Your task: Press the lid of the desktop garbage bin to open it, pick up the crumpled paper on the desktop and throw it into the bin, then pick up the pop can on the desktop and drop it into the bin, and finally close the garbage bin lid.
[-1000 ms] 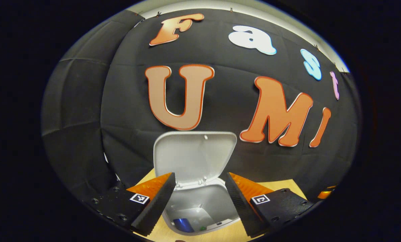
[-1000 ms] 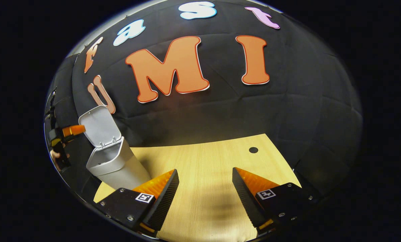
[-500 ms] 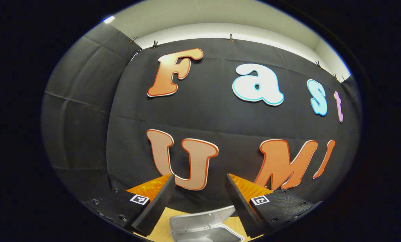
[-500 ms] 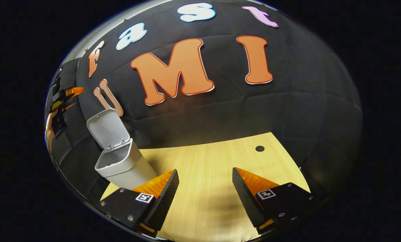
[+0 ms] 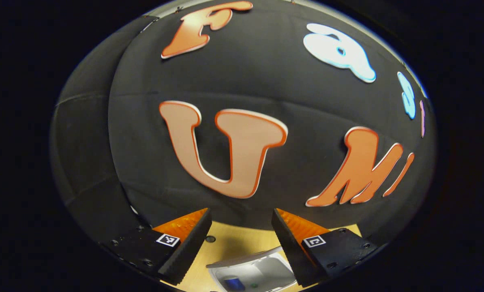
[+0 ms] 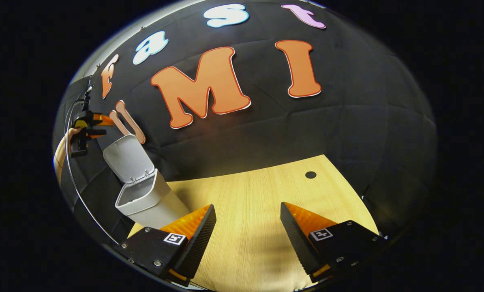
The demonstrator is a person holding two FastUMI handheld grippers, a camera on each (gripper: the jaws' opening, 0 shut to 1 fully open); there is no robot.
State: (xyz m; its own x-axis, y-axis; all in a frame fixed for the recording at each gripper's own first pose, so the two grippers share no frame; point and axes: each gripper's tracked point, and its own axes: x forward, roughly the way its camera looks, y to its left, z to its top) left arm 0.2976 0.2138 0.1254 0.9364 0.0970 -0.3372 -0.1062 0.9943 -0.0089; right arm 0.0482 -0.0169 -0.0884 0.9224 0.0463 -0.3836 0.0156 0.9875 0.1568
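The left gripper (image 5: 241, 239), jaws apart and empty, has risen above the raised lid (image 6: 128, 164). The bin (image 6: 144, 200) on the table (image 6: 266, 211) holds the can (image 5: 231, 282); closing remains.

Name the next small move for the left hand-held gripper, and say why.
Probably bring the left hand-held gripper down behind the raised lid to tip it shut. The bin stands open with a blue item inside, the desk bears no trash, and both hand-held grippers are open.
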